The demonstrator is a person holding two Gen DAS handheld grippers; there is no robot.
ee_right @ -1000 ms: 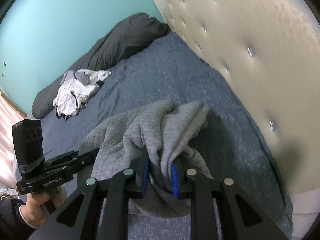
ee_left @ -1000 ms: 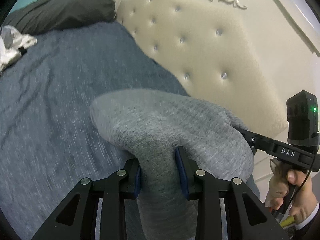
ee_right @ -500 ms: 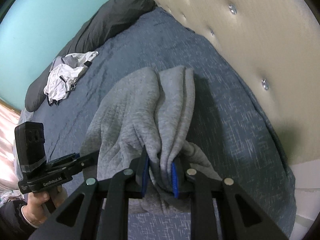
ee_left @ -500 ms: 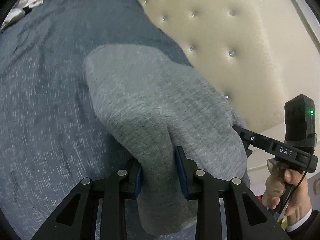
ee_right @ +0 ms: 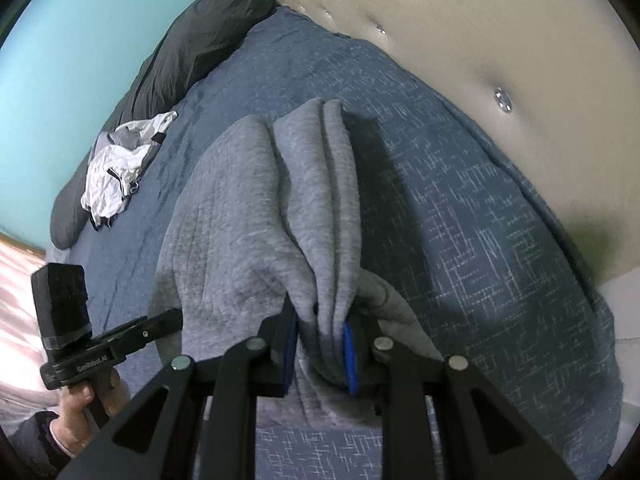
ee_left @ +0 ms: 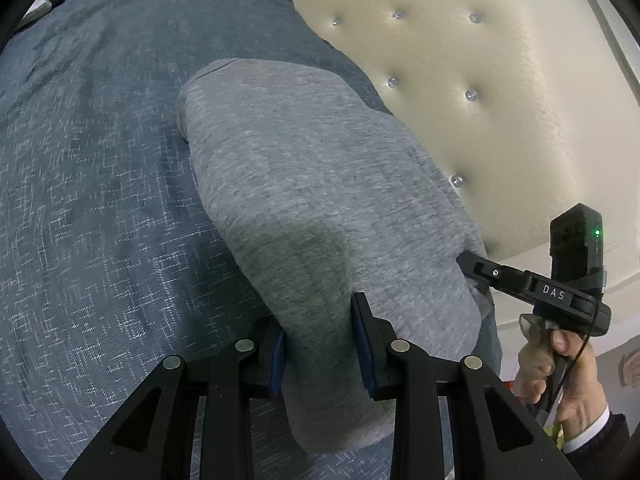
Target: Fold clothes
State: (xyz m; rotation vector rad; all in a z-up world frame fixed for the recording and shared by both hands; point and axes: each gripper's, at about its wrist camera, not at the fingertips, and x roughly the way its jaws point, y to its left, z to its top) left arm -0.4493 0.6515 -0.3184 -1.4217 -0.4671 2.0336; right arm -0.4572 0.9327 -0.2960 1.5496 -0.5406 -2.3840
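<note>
While both hands grip their tools, the soft grey knitted garment [ee_left: 320, 184] lies stretched over the dark blue woven bedspread [ee_left: 100, 200], close beside the cream tufted headboard with crystal buttons [ee_left: 480, 80].

Seen from the left wrist, the left tongs [ee_left: 320, 348] sit at six o'clock, partly closed with their blue pads pressed against a thick bunched edge of the grey cloth. The garment runs from there toward eleven o'clock. At four o'clock the right tongs [ee_left: 466, 260] reach into the far side of the same garment, held by the person's right hand [ee_left: 560, 376] with a white cuff and dark sleeve.

Seen from the right wrist, the right tongs [ee_right: 320, 356] sit at six o'clock, narrowly parted and clamped on a gathered fold of the grey fabric, which rises in ridges toward twelve o'clock. At eight o'clock the left hand [ee_right: 88, 400] grasps the black handle whose tongs meet the garment's left edge. Toward ten o'clock a crumpled white and grey garment [ee_right: 120, 168] lies on the bedspread, just beside a long charcoal pillow [ee_right: 192, 48] against the turquoise wall [ee_right: 80, 40].
</note>
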